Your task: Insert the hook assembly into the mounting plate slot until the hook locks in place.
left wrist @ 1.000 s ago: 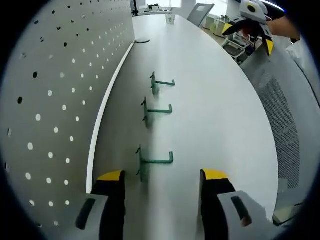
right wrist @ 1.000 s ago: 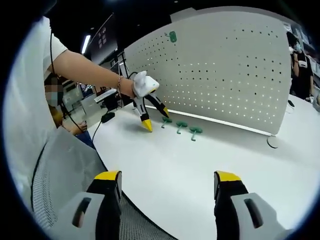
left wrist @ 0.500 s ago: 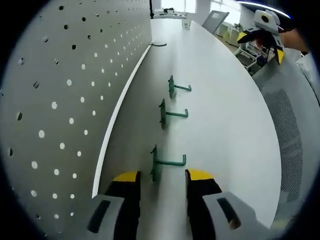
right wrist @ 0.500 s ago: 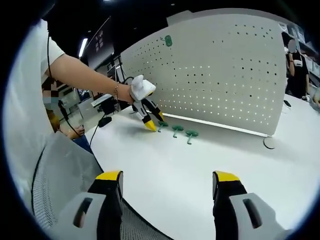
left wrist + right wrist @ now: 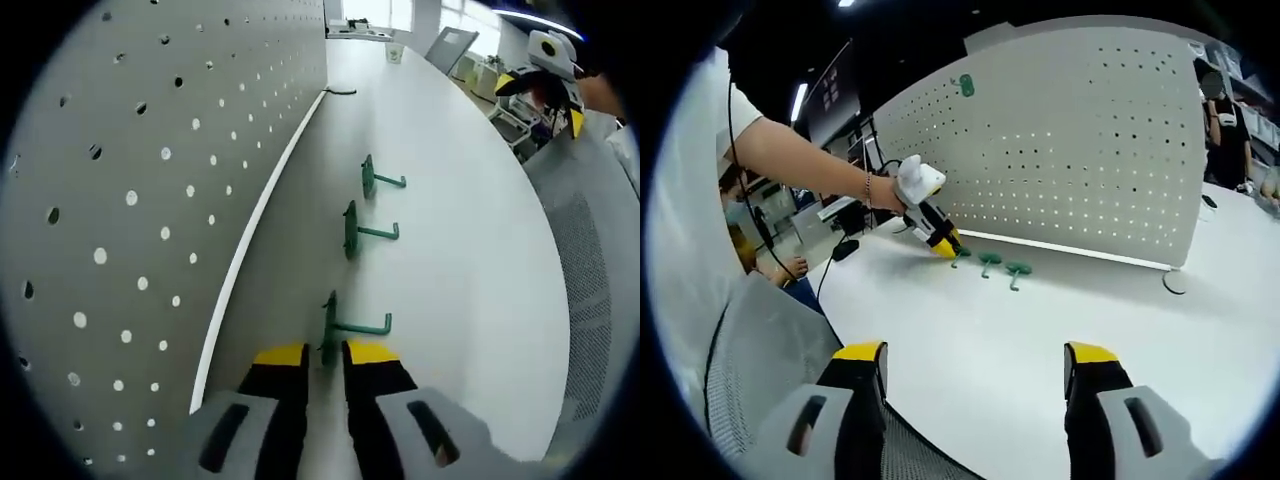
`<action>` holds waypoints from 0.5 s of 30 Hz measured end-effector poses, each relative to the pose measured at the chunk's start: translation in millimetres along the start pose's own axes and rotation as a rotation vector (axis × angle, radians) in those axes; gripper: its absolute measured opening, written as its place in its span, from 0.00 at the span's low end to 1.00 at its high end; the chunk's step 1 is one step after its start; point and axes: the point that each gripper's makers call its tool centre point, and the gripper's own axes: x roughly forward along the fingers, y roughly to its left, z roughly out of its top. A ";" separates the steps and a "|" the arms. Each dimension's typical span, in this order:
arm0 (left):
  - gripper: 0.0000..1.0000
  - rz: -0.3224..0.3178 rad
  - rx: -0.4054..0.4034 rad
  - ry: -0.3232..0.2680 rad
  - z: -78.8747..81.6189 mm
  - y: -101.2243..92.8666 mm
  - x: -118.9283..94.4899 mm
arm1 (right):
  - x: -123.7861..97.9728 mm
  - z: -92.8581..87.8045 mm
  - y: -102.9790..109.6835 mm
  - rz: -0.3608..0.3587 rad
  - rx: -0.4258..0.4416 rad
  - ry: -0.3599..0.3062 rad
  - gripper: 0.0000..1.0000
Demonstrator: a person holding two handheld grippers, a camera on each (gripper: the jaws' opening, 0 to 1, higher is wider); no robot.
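In the left gripper view a white perforated mounting plate (image 5: 130,200) stands at the left along the white table (image 5: 470,260); the left tool (image 5: 325,355) has its yellow-tipped jaws drawn nearly together, pinching the base of the nearest green hook (image 5: 345,327); two more hooks (image 5: 362,230) stand in line beyond it on the table; in the right gripper view the right tool (image 5: 975,360) hangs spread wide, holding nothing, near the table's edge.

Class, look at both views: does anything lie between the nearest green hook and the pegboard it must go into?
Nothing visible does. The nearest green hook sits at the left gripper tips, and only bare white table separates it from the pegboard.
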 end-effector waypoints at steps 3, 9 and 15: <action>0.05 0.012 -0.006 0.003 -0.3 2.3 0.0 | -0.5 0.1 0.5 0.002 -0.004 0.000 0.69; 0.04 0.021 -0.002 0.006 -0.7 4.5 0.9 | -0.4 -0.4 0.6 0.003 -0.003 0.003 0.69; 0.03 0.024 0.007 0.009 -0.5 4.6 0.6 | -0.2 0.2 0.2 0.005 -0.004 0.003 0.69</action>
